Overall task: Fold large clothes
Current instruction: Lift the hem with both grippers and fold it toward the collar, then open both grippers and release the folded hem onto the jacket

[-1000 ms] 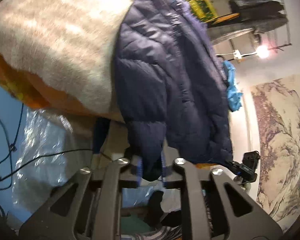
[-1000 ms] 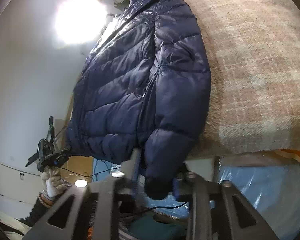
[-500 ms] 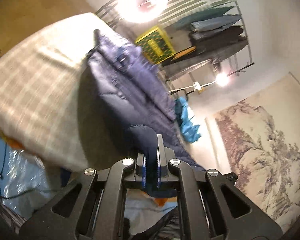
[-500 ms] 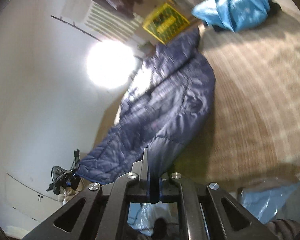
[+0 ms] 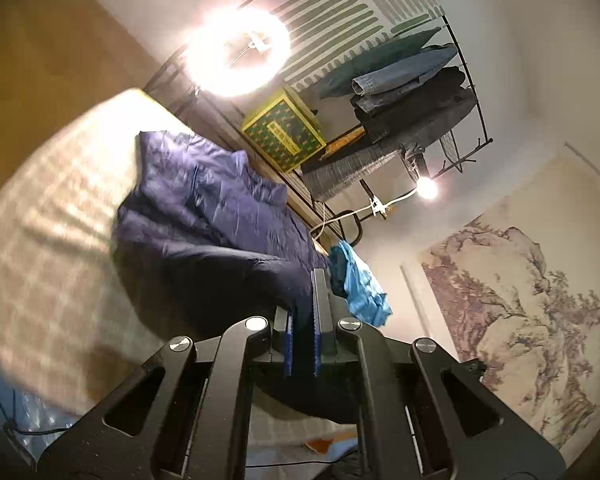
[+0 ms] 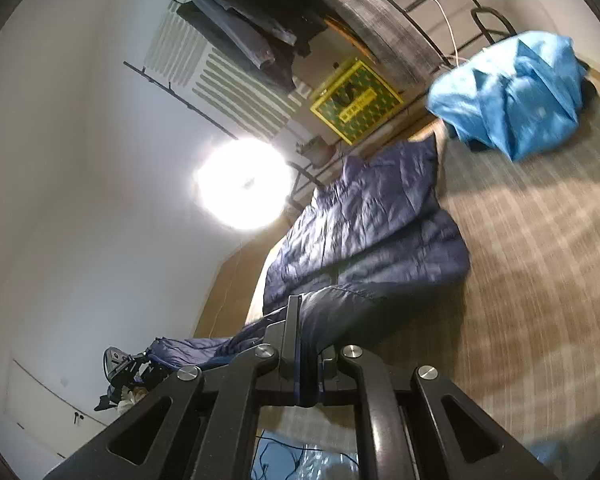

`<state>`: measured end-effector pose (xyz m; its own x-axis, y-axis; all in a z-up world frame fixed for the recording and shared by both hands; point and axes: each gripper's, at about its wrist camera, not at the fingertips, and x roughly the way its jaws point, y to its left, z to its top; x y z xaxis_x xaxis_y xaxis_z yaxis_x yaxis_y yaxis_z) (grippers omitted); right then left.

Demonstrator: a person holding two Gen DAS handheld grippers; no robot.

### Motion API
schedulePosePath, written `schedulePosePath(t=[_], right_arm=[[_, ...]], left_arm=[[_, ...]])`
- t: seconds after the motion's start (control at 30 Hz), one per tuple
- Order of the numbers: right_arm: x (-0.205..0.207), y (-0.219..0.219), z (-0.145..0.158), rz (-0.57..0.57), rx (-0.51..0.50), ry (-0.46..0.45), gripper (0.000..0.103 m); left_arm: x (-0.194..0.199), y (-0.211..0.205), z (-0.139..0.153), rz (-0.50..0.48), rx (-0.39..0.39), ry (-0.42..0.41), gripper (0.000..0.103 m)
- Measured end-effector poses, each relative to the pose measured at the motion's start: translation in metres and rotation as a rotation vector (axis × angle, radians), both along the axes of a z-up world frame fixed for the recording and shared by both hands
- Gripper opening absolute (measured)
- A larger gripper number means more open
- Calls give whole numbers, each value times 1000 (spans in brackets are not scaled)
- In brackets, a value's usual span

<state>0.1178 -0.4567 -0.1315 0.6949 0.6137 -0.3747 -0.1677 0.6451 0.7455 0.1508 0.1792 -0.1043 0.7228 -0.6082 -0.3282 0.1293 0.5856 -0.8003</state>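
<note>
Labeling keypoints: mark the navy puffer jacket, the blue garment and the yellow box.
navy puffer jacket (image 5: 220,216), left wrist view, quilted body
blue garment (image 6: 516,92), right wrist view, crumpled middle
yellow box (image 5: 286,134), left wrist view, patterned face

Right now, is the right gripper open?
No: the right gripper is shut on a fold of the navy puffer jacket.

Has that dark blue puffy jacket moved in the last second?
Yes. The navy jacket hung over the plaid bed's near edge a second ago; now its lower end is lifted and carried up over the bed.
</note>
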Motion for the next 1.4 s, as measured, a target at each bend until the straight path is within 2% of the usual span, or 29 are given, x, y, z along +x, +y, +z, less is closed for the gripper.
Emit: schedulePosePath(t=[0.2,0.47,0.67,0.73,0.93,1.03,1.07,1.1,1.13,1.17,1.23,1.4], right_arm=[[60,5,15,-36,-35,-7,2],[158,13,15,-76,-138,22,2],[235,21,-23,-129,-207,130,2],[253,22,-35,-139,-229,155,2],[297,28,-76,-147,-313,257,3],[300,30,-87,-146,-329,288,13],[299,31,-87,-145,-333,292,27],[297,30,-87,-142,-331,290,35],[293,30,-82,-146,-337,278,48],[287,30,-76,-150,-349,263,56],[278,29,-68,-142,-347,231,60],[241,27,-40,-153,-354,180,60]], left_arm=[[62,-3,4,24,27,0,4],[158,-12,-15,61,136,42,4],[215,-17,-59,105,225,141,4],[234,-22,-78,106,269,173,4],[271,-33,-127,118,318,270,4],[278,-37,-140,115,316,307,6],[279,-38,-140,108,320,311,14],[278,-39,-138,105,324,316,22],[277,-39,-137,104,325,326,41],[273,-38,-132,107,320,316,52],[265,-36,-119,116,328,286,54],[238,-22,-89,112,315,217,54]])
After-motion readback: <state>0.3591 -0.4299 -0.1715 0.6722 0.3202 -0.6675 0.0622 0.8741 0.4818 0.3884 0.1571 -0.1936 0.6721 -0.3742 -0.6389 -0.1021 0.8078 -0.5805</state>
